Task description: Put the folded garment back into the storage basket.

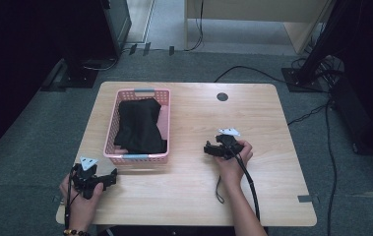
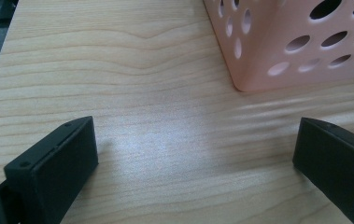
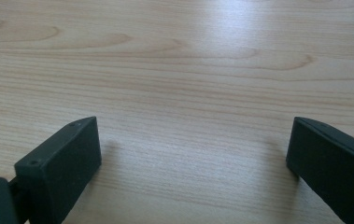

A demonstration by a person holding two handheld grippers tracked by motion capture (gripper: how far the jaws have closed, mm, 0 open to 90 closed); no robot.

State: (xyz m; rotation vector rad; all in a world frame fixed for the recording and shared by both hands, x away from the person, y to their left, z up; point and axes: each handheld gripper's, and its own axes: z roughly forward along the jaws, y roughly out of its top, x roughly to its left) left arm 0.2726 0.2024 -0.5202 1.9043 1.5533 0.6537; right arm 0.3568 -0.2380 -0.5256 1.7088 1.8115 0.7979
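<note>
1. The basket (image 1: 138,156) sat left of centre on the table (image 1: 272,196), black cloth (image 1: 139,125) inside; bare wood lay right.
2. The left gripper (image 1: 109,178) rested near the basket's front corner, wide open, empty.
3. The right gripper (image 1: 208,148) lay mid-table, wide open, empty.

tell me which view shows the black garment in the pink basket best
The high view: it looks down into the pink basket and shows the folded black garment whole. The left gripper view catches a corner of the basket's holed wall, nothing of the garment; the right gripper view shows bare table.
</note>
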